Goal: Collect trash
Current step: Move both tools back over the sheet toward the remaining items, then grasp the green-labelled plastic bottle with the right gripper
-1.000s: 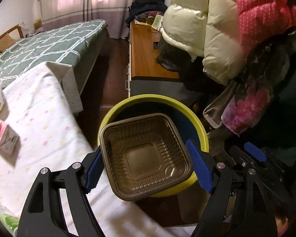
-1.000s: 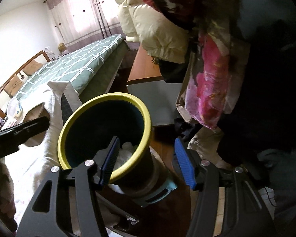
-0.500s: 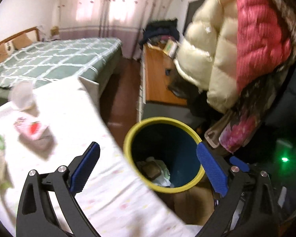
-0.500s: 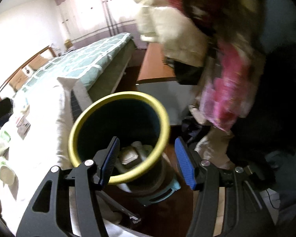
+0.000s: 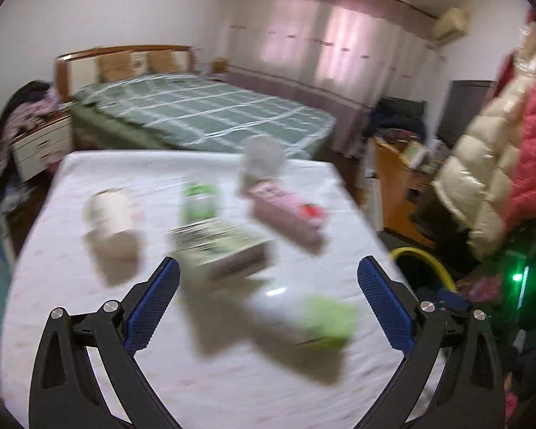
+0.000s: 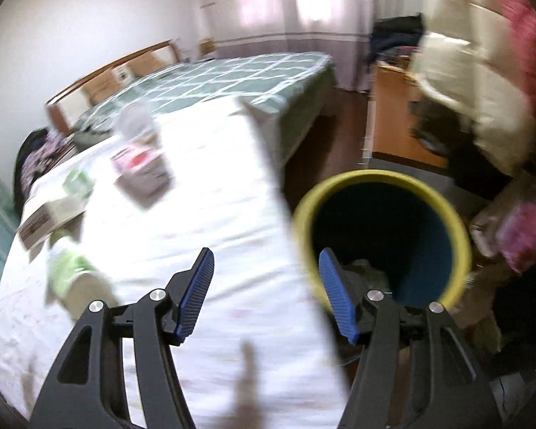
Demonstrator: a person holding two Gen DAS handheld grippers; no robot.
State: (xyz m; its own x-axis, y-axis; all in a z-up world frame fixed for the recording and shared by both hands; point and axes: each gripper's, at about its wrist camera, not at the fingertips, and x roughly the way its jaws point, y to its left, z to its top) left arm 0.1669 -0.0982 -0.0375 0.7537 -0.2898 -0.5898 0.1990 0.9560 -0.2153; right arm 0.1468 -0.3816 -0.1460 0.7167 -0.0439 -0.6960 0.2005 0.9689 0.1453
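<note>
My left gripper [image 5: 268, 304] is open and empty above the white table [image 5: 71, 321]. Blurred trash lies on it: a green-capped bottle [image 5: 303, 312] between my fingers, a flat box [image 5: 221, 246], a pink carton [image 5: 286, 218], a white cup [image 5: 112, 211] and a clear cup [image 5: 262, 159]. The yellow-rimmed bin [image 6: 382, 236] stands off the table's right edge with trash at its bottom; its rim shows in the left wrist view [image 5: 421, 261]. My right gripper [image 6: 266, 293] is open and empty over the table edge beside the bin.
A green checked bed [image 5: 203, 111] lies beyond the table. A wooden desk [image 6: 393, 121] and hanging puffy coats [image 5: 500, 150] stand at the right, above the bin. A nightstand [image 5: 43, 143] with clothes is at the far left.
The brown plastic tray left my left gripper and went into the bin. My left gripper swung left over the table. My right gripper shifted left from the bin mouth to the table edge.
</note>
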